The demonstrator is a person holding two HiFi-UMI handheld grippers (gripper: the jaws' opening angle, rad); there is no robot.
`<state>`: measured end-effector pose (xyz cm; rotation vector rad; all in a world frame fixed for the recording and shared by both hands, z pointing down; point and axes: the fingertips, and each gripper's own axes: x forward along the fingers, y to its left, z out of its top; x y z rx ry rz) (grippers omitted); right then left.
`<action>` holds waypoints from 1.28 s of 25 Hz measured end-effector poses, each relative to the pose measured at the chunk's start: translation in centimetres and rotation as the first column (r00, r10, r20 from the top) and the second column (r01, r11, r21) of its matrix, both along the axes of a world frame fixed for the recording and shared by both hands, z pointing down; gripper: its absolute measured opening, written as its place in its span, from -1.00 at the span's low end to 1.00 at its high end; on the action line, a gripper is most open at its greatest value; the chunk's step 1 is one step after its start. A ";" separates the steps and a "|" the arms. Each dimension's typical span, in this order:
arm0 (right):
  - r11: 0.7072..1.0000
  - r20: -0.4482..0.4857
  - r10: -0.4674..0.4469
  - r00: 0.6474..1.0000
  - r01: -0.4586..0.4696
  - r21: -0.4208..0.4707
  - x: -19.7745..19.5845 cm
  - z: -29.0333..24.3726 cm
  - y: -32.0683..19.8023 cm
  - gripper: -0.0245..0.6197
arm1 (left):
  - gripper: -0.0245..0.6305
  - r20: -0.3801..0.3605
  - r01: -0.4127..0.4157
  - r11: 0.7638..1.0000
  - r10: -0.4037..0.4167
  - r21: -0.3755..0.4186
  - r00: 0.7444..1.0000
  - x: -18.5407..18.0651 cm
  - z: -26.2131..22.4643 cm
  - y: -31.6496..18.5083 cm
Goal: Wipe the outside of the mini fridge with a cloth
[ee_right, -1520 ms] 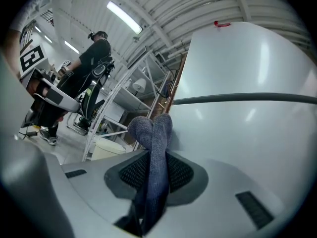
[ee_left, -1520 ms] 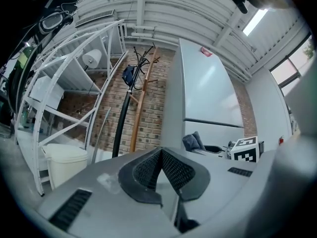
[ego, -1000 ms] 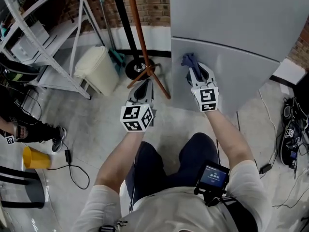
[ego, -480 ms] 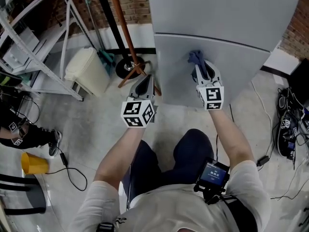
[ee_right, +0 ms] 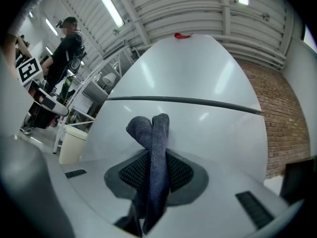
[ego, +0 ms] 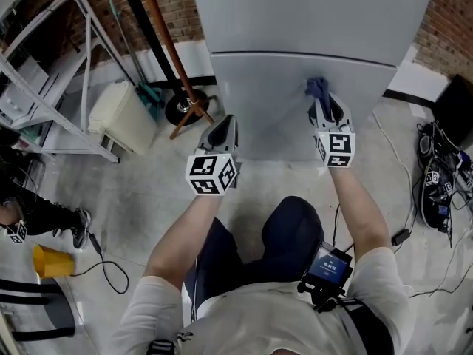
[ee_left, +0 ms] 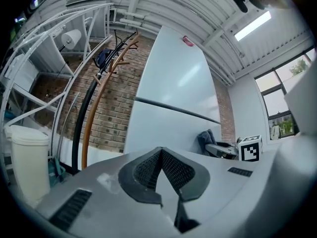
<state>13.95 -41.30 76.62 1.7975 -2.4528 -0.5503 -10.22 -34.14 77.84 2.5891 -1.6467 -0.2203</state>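
A brick wall (ego: 179, 6) stands behind, over a grey concrete floor (ego: 133, 191). At left are white metal shelving (ego: 52, 87), a cream bin (ego: 122, 117) and a wooden coat stand (ego: 170, 43); cables (ego: 436, 191) lie at right. Strip lights (ee_left: 252, 26) hang under a ribbed white ceiling (ee_left: 173, 4), beside a window (ee_left: 285, 83).

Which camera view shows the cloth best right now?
The right gripper view: the cloth sits large and centred, clamped between the right gripper's jaws. The head view shows only a small blue tuft; the left gripper view shows it tiny, at right.
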 end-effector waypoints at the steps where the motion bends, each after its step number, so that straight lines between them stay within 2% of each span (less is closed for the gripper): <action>1: 1.000 0.004 0.012 1.000 -0.012 0.001 0.9 0.0 0.0 -0.66 | -0.92 0.002 -0.003 1.000 0.003 0.000 1.000 0.4 0.0 0.0; 13: 0.987 0.064 0.160 0.985 -0.160 -0.012 11.5 0.6 -0.3 -0.66 | -0.92 0.029 -0.019 1.000 0.020 -0.016 0.999 3.0 0.7 0.0; 20: 0.981 0.096 0.192 0.977 -0.190 -0.029 13.8 0.9 -0.7 -0.66 | -0.92 0.036 -0.019 1.000 0.020 -0.024 0.999 3.7 1.0 0.3; 25: 0.987 0.109 0.160 0.981 -0.158 -0.026 11.8 1.0 0.3 -0.66 | -0.92 0.032 -0.013 1.000 0.013 -0.018 0.999 3.0 0.9 0.8; 32: 1.000 0.063 -0.022 0.998 0.023 -0.021 1.4 1.4 1.6 -0.66 | -0.92 0.008 0.027 0.999 -0.026 -0.017 1.000 -0.3 1.1 1.4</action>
